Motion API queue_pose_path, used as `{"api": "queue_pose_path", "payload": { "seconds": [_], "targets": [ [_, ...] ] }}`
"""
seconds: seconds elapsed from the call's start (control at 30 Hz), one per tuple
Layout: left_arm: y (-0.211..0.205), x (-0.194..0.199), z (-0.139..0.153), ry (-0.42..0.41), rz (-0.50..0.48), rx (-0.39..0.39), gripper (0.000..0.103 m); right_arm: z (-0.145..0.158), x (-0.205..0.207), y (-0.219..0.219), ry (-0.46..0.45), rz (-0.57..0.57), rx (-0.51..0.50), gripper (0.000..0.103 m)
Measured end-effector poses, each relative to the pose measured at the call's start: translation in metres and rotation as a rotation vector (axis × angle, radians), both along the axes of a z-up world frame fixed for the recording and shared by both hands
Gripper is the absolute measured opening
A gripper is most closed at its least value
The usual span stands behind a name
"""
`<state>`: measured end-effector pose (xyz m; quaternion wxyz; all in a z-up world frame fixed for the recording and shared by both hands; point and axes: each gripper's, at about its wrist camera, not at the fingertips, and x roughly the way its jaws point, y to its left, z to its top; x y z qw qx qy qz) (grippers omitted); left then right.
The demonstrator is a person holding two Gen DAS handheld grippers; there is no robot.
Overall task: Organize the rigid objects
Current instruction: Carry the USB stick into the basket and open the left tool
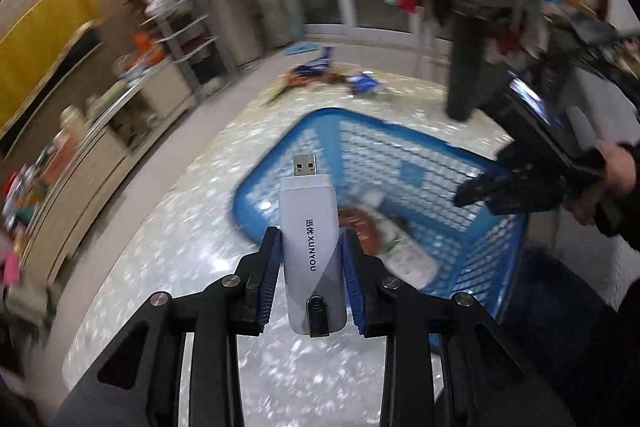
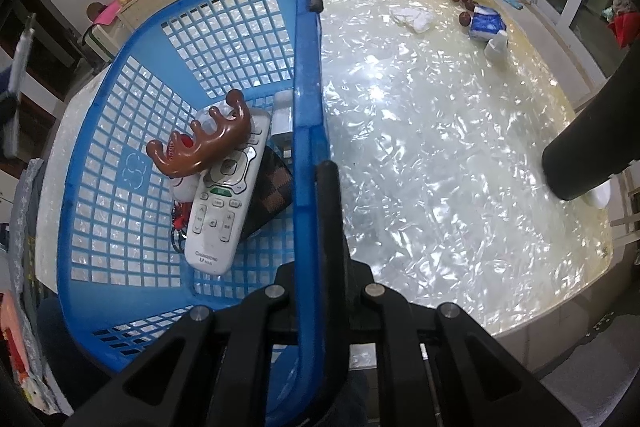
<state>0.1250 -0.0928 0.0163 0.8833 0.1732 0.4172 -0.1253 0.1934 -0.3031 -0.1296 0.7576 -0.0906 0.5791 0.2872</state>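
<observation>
While the left gripper [image 1: 310, 259] clamps a white USB dongle [image 1: 310, 247] between its blue pads [image 1: 269, 275], the stick stands upright in the grip, its metal plug pointing away from the camera and the printed label running along its length. It is held in the air above the pearly, shell-patterned table [image 1: 180, 227], just beside the near-left corner of the blue lattice basket [image 1: 400, 155], and the surroundings in this view are smeared with motion blur. The right gripper [image 2: 310, 163] is closed on the basket's rim [image 2: 308, 99] — one black finger [image 2: 334, 211] lies along the outside of the blue wall, the other is hidden behind it. In the left wrist view that same gripper [image 1: 500, 187] shows at the far right edge of the basket, with a person's hand [image 1: 612, 183] on its handle. Inside the basket lie a white remote control [image 2: 224, 203], a brown antler-shaped piece [image 2: 204, 139] resting across its top end, a checkered brown wallet [image 2: 272, 191] tucked against the wall, and a small white bottle [image 2: 282, 115]. Further off on the table — well apart from the basket — sit a blue-and-white packet [image 2: 486, 25] and a crumpled white tissue [image 2: 412, 17].
</observation>
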Motion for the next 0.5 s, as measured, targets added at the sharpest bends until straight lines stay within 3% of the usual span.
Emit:
{"api": "queue_pose_path", "payload": {
  "seconds": [0.17, 0.5],
  "targets": [
    [-0.025, 0.020, -0.027, 0.002, -0.030, 0.006, 0.034, -0.001, 0.000, 0.001, -0.001, 0.006, -0.001, 0.009],
    [-0.036, 0.057, -0.082, 0.158, -0.081, 0.006, 0.034, -0.001, -0.002, 0.001, 0.006, 0.007, 0.015, 0.009]
  ]
}}
